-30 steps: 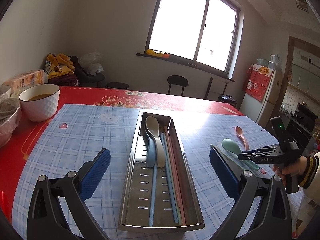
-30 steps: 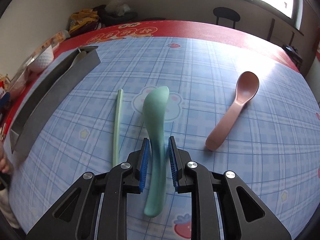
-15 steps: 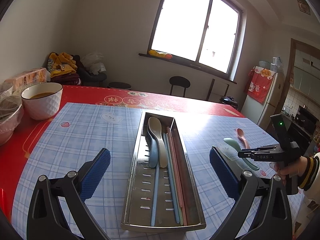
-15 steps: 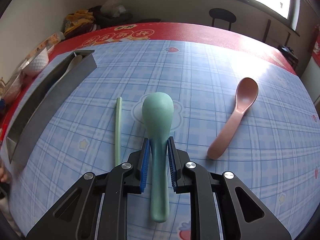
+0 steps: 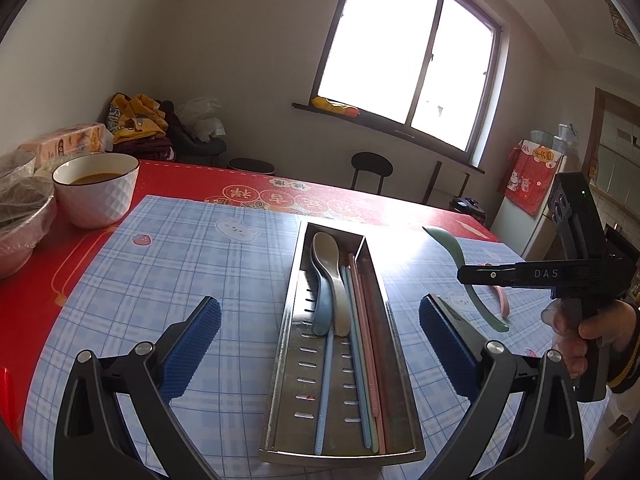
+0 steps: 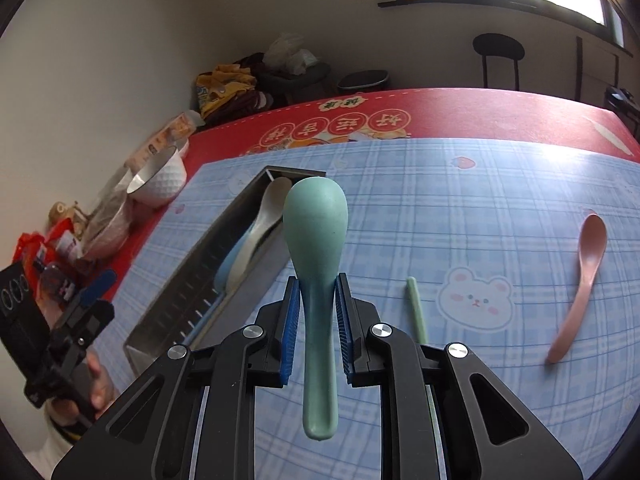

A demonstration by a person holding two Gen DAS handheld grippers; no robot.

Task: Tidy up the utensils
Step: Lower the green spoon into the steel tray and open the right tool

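My right gripper (image 6: 317, 312) is shut on the handle of a green spoon (image 6: 316, 232) and holds it in the air, bowl forward, just right of the steel utensil tray (image 6: 188, 280). From the left wrist view the green spoon (image 5: 452, 248) hangs right of the tray (image 5: 296, 312), which holds a blue spoon (image 5: 322, 300), a cream spoon (image 5: 330, 256) and several chopsticks. My left gripper (image 5: 320, 344) is open and empty over the tray's near end. A pink spoon (image 6: 582, 280) and a green chopstick (image 6: 416, 308) lie on the blue plaid mat.
A white bowl (image 5: 94, 188) with brown liquid and a wrapped dish (image 5: 20, 216) stand at the table's left on the red cloth. A tissue pack (image 5: 64, 142) lies behind them. Chairs and a window are beyond the table.
My right gripper has lifted the green spoon off the mat and carried it left toward the tray. The left gripper has stayed open over the tray.
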